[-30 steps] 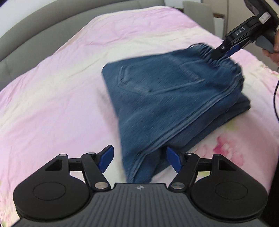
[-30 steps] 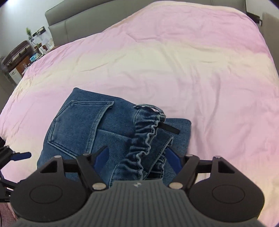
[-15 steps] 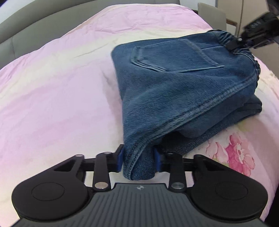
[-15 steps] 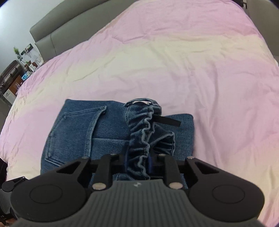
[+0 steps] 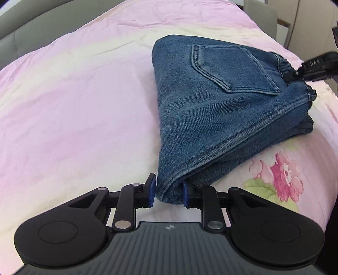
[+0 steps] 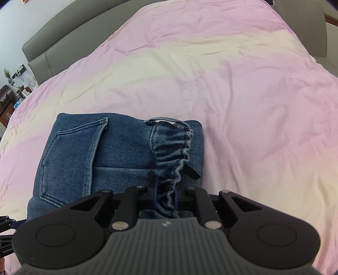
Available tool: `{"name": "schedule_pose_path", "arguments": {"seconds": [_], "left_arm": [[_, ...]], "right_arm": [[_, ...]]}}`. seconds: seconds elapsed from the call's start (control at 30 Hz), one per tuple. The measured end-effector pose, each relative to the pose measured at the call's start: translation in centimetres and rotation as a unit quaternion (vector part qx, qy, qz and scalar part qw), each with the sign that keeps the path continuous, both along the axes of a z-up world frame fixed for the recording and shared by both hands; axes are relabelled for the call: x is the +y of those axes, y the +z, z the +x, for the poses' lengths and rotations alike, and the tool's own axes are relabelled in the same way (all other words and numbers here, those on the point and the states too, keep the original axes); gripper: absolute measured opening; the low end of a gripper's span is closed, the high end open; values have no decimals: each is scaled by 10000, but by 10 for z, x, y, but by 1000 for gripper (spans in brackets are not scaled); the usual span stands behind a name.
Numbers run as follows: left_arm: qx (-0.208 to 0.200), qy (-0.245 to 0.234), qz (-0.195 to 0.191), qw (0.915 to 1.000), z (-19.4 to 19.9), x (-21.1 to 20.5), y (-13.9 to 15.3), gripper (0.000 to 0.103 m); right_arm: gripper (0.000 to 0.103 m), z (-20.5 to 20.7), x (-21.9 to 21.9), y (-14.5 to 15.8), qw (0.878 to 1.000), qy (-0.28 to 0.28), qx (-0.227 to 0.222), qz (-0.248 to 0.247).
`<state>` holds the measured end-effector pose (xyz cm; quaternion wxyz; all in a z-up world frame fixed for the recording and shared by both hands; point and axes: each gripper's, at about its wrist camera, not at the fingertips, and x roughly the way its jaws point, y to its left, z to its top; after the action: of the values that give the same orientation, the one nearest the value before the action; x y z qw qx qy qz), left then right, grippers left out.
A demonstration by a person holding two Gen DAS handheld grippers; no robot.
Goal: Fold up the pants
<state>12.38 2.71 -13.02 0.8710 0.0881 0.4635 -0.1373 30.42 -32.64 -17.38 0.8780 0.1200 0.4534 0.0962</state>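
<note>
Folded blue denim pants lie on the pink and cream bedcover, back pocket facing up. My left gripper has its blue pads pressed on the near folded corner, jaws still closing. In the right wrist view the pants show their gathered elastic waistband running into my right gripper. Its pads grip that waistband while the jaws ease open slightly. The right gripper also shows at the pants' far end in the left wrist view. A bit of the left gripper shows at the lower left edge.
A grey padded headboard bounds the bed at the far left. A nightstand with plants stands beyond it. A grey chair sits past the bed's far end. A pink flower print marks the cover near the pants.
Both grippers went from wide open to closed on the denim, the left on the folded corner, the right on the waistband. The right gripper sank toward the bed.
</note>
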Motion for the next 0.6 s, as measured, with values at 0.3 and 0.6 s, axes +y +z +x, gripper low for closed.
{"name": "schedule_pose_path", "arguments": {"seconds": [0.3, 0.6], "left_arm": [[-144, -80, -219, 9996, -27, 8, 41, 29], [-767, 532, -837, 9921, 47, -5, 73, 29]], "right_arm": [[64, -45, -26, 31, 9980, -225, -149, 564], [36, -53, 1, 55, 9958, -60, -908, 39]]}}
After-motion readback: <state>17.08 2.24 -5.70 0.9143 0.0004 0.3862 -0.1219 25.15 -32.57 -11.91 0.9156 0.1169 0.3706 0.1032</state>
